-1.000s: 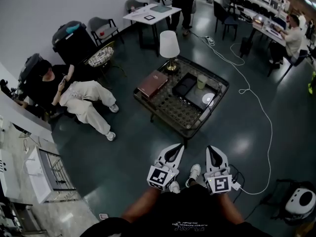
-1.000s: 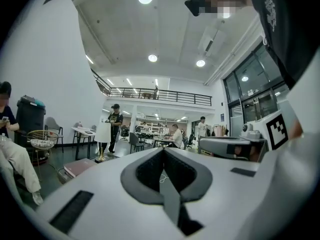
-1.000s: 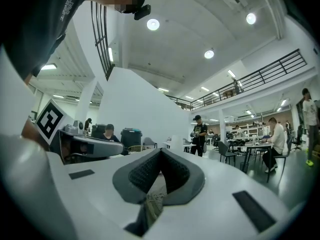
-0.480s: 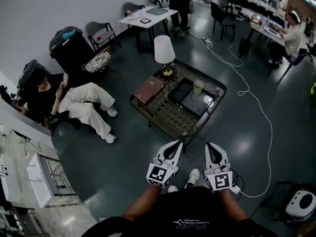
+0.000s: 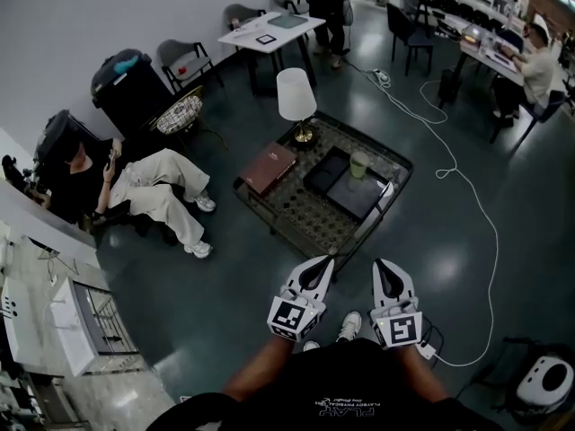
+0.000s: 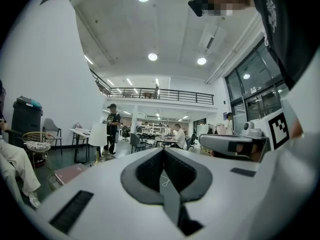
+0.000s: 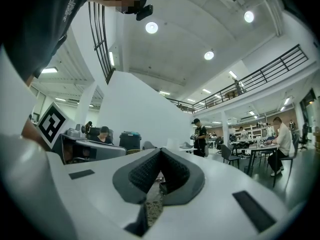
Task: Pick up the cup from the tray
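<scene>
Jaws sit closed and empty on the left gripper point(image 5: 321, 265) and right gripper point(image 5: 384, 268), so step nearer, then part one pair around the cup point(image 5: 359, 163) on the tray point(image 5: 352, 197).

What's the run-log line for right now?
phase: before grasp | left gripper: shut, empty | right gripper: shut, empty | cup: standing on low table, well ahead of both grippers, untouched

Glossy dark floor point(image 5: 225, 272); translucent plastic cup point(image 5: 359, 162).
</scene>
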Available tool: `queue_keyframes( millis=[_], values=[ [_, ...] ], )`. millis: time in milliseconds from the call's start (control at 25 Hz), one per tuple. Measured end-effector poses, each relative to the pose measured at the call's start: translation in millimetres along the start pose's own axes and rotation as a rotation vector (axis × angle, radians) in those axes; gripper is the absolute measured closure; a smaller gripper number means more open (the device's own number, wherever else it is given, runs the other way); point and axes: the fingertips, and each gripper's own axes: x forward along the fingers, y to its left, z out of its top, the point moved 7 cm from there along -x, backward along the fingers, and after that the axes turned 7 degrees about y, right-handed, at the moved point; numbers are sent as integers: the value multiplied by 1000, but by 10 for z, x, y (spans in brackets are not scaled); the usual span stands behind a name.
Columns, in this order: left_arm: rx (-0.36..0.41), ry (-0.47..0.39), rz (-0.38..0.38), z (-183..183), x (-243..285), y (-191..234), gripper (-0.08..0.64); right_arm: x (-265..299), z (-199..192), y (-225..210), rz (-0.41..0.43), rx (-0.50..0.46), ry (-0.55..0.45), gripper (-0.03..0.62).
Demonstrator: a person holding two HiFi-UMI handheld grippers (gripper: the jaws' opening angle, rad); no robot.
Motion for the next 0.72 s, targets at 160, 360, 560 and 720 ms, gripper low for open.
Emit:
queue_keyframes(
  millis=[160,360,560,720],
  values=[
    [-55,-20,-9,60,95,6,551,51,-1,-121,8,15,-16,594],
    [-10,-2,5,90,224,-17,551,107,-68,-264,29,55,-21,594],
    [6,1,5,108,395,-79,551,166,-16,-391,54,62,-57,594],
    [7,4,19,105,490,-103,551,200,-23,-518,57,50,-55,594]
  ],
)
